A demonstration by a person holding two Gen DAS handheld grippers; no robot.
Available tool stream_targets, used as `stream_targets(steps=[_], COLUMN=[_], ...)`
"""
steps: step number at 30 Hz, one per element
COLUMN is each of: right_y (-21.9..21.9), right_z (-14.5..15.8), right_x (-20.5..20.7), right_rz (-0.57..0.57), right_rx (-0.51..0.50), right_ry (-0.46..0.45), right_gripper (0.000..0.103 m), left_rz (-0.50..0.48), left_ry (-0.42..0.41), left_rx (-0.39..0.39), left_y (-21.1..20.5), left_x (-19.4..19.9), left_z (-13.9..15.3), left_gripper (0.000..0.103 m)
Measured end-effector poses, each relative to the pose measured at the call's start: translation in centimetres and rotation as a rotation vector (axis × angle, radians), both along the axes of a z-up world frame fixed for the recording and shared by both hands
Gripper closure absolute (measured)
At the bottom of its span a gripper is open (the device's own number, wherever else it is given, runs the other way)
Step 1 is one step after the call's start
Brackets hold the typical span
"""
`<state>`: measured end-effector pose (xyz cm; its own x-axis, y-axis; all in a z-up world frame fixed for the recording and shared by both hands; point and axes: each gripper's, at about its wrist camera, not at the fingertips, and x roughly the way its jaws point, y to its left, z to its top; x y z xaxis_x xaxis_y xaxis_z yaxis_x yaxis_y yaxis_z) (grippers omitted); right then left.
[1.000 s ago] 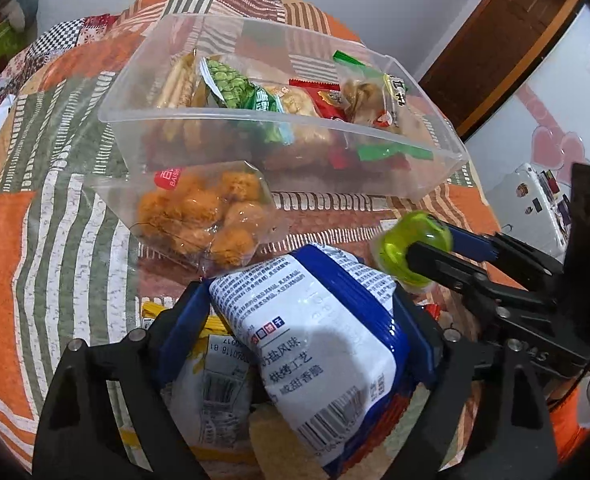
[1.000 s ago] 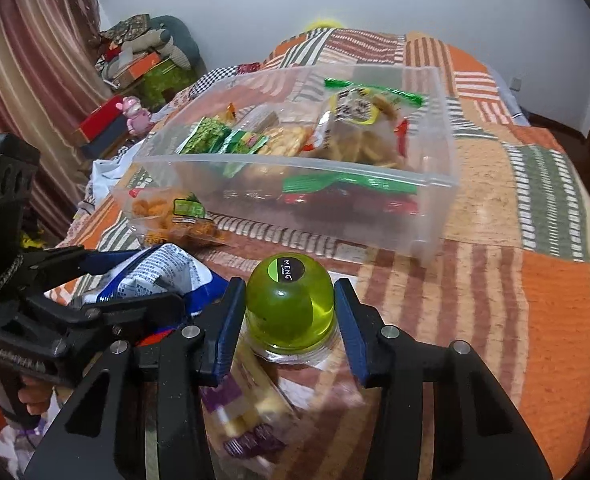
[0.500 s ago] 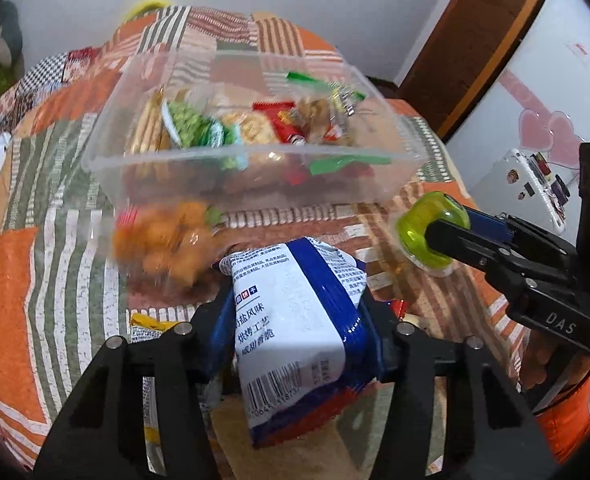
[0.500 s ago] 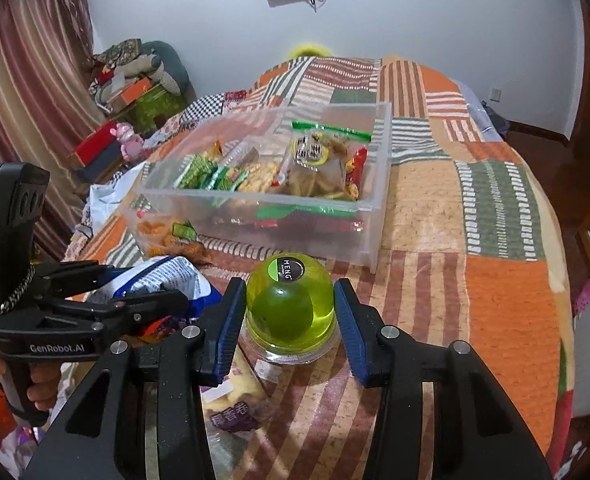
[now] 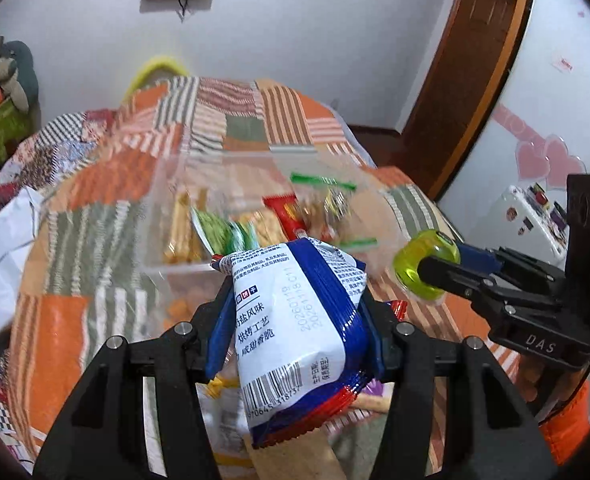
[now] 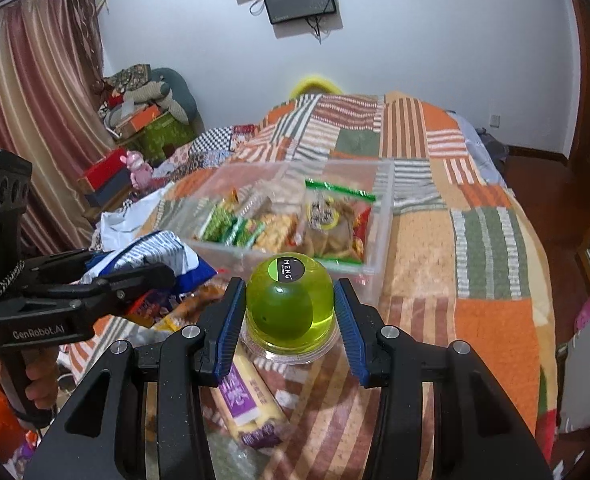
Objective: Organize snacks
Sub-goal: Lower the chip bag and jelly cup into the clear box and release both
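Note:
My left gripper [image 5: 295, 320] is shut on a blue and white snack packet [image 5: 295, 320], held up off the bed in front of the clear plastic bin [image 5: 155, 208]. To its right, my right gripper [image 5: 427, 268] is shut on a green jelly cup [image 5: 425, 266]. In the right wrist view the green jelly cup [image 6: 289, 304] sits between the blue pads of the right gripper [image 6: 291, 312], lifted above the quilt. The left gripper [image 6: 135, 280] with the snack packet [image 6: 155, 252] shows at the left. The clear bin [image 6: 379, 248] holds several snack packs.
A patchwork quilt [image 6: 495, 260] covers the bed. Loose snacks lie below the grippers, among them a purple and white pack [image 6: 247, 404]. Boxes and soft toys [image 6: 143, 120] are piled by the curtain at left. A wooden door [image 5: 475, 60] stands at right.
Both grippers rose from the quilt with their loads. The left jaws closed in on the blue and white packet. The bin now sits lower and farther off in both views.

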<state>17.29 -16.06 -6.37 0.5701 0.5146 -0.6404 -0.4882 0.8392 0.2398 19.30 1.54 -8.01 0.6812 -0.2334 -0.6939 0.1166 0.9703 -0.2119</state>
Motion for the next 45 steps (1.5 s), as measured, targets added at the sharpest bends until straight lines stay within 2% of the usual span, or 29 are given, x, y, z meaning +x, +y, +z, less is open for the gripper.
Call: stream_targets(steps=[7,14,23,33,37,42,45], right_y=[1.6,3.5,6.4,8.9,9.3,9.2,9.0], right_z=[1.0,1.3,0.6,-1.7,-2.6,-3.4,-3.0], right_x=[1.9,4.2,7.6,10.7,11.6,12.1,11.9], right_rz=[0.003,0.007,0.029,0.048,0.055,0.053,0.041], right_rx=[0.023,0.028,0.005,-0.051,-0.065,-0.081,-0.084], right_ry=[-0.035,-0.044,-0.026,0.032,0.061,0.095,0.077], right_gripper=[0.061,0.061,0.061,0.061,0.061,0.060,0.060], left_rz=[0.059,0.095,0.122,0.156,0.160,0.160,0.147], left_ry=[-0.051,-0.060,-0.037,0.034,0.072,0.062,0.080], left_rx=[0.006,0.012,0.027,0.038,0.014,0.061,0.057], left_y=[2.3,3.6,4.6,5.9,6.4,6.0,5.9], left_x=[2.4,5.1,9.4,13.9,14.9,14.9,14.7], left_z=[1.7,1.8,0.3,-3.0,-4.4,-4.5,-4.5], left_gripper=[0.049,0.049,0.049,0.049,0.049,0.046,0.042])
